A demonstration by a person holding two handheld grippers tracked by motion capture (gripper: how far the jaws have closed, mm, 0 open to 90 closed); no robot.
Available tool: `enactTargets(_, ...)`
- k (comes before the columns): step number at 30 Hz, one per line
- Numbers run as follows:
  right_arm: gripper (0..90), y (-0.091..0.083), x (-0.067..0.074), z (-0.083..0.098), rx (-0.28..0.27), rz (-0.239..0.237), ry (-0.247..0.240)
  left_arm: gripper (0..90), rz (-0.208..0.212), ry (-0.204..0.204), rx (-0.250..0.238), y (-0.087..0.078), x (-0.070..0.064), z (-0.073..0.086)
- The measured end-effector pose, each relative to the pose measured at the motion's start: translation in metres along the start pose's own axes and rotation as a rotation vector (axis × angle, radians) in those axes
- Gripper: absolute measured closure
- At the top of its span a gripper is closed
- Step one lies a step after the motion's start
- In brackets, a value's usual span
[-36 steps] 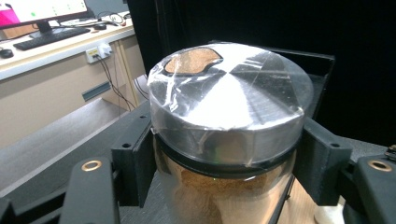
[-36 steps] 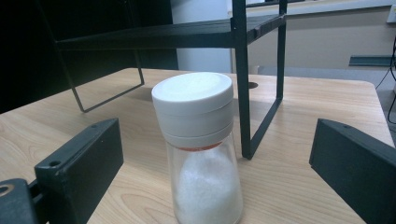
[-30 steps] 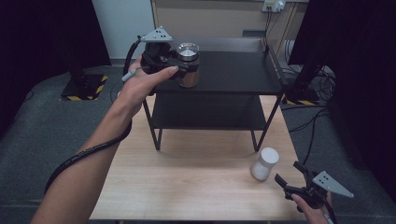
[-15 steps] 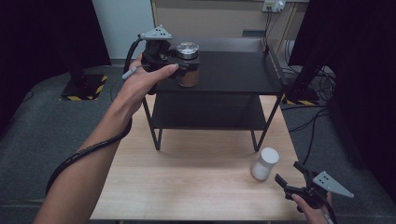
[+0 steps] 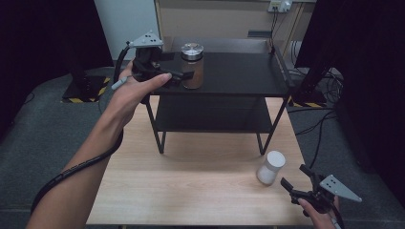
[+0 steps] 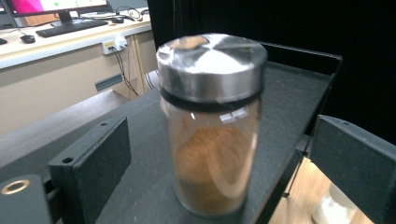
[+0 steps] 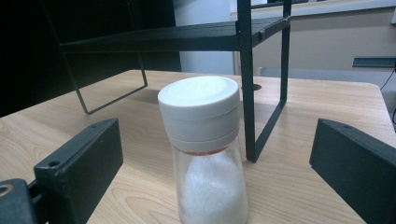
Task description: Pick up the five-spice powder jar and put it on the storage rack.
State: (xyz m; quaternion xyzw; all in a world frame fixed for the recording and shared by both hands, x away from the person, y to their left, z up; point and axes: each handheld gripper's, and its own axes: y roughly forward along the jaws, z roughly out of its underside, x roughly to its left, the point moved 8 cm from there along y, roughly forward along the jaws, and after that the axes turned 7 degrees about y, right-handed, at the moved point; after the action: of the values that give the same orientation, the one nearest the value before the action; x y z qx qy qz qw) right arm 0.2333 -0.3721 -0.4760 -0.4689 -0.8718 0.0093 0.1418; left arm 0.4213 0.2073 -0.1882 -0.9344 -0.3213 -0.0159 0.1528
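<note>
High view, 1 brown spice jar [image 5: 192,67] on 1 black shelf rack [image 5: 239,74], 1 white shaker [image 5: 271,167], 2 grippers, jaws apart

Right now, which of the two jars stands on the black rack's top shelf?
The glass jar with brown powder and a metal lid. The white-lidded jar of white grains stands on the wooden table instead.

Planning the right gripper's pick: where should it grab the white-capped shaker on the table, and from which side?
Grip the clear glass body of the white-capped shaker, just below the cap. It stands upright on the wooden table, so come in level from the person's side, where the right gripper already faces it with jaws open either side. The black shelf rack stands behind.
</note>
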Motion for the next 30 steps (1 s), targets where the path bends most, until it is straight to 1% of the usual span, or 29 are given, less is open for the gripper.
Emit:
enactTargets(2,3.1,0.000,0.000,0.000,-0.003,0.001,-0.001,3.8,-0.006,0.014,-0.010,-0.008,-0.006,0.003)
enactTargets(5,3.0,0.000,0.000,-0.001,-0.004,0.001,-0.002,3.6,-0.002,0.012,-0.038,-0.019,-0.014,0.008)
enactTargets(8,3.0,0.000,0.000,0.000,-0.003,0.002,0.000,3.6,0.001,0.024,-0.049,-0.028,-0.023,0.013)
enactTargets(9,3.0,0.000,-0.001,0.000,-0.003,0.002,0.001,3.6,-0.002,0.030,-0.053,-0.031,-0.028,0.016)
enactTargets(13,2.9,0.000,0.000,-0.001,-0.005,0.001,-0.002,3.6,0.010,0.037,-0.064,-0.039,-0.042,0.028)
enactTargets(18,2.8,0.002,0.002,-0.001,-0.002,-0.007,-0.001,3.6,0.011,0.050,-0.061,-0.044,-0.055,0.042)
enactTargets(20,2.8,0.003,0.003,-0.001,-0.001,-0.011,-0.005,3.6,0.012,0.041,-0.057,-0.045,-0.059,0.050)
enactTargets(25,2.8,0.004,0.005,-0.002,-0.002,-0.017,-0.008,3.6,0.016,0.030,-0.035,-0.046,-0.063,0.067)
enactTargets(27,2.8,0.004,0.005,-0.002,-0.003,-0.018,-0.008,3.6,0.014,0.030,-0.030,-0.045,-0.065,0.071)
enactTargets(30,2.8,0.003,0.006,-0.003,-0.003,-0.016,-0.010,3.6,0.023,0.026,-0.025,-0.044,-0.065,0.077)
